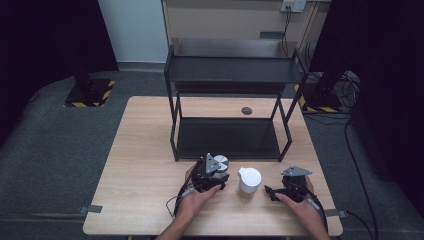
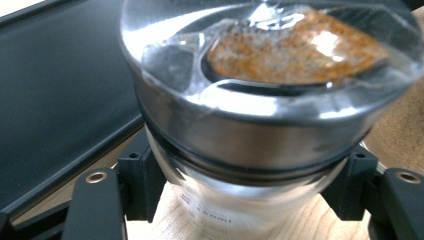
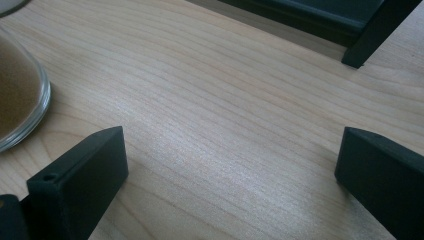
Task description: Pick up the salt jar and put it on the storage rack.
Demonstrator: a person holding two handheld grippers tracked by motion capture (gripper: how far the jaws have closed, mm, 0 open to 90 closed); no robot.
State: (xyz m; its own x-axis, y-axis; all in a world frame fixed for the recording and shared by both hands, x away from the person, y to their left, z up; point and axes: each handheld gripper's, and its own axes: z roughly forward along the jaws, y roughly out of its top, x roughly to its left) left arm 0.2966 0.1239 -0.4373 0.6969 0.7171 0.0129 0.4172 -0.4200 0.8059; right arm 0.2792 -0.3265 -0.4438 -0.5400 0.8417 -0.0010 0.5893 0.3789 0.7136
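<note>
My left claw (image 2: 250, 200) grips one glass spice jar (image 2: 260, 120) of orange-brown powder; my right claw (image 3: 230, 185) gapes beside a second, white-lidded jar (image 1: 249, 181).

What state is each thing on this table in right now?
Left gripper: shut on the glass jar.
Glass jar: upright, metal lid on, orange-brown powder inside.
White-lidded jar: upright, closed, untouched.
Right gripper: open, holding nothing.
Black shelf rack: standing, both shelves bare.

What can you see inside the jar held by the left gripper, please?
Through the jar's clear lid, an orange-brown grainy powder shows. How deep it goes is hidden by the metal band.
</note>
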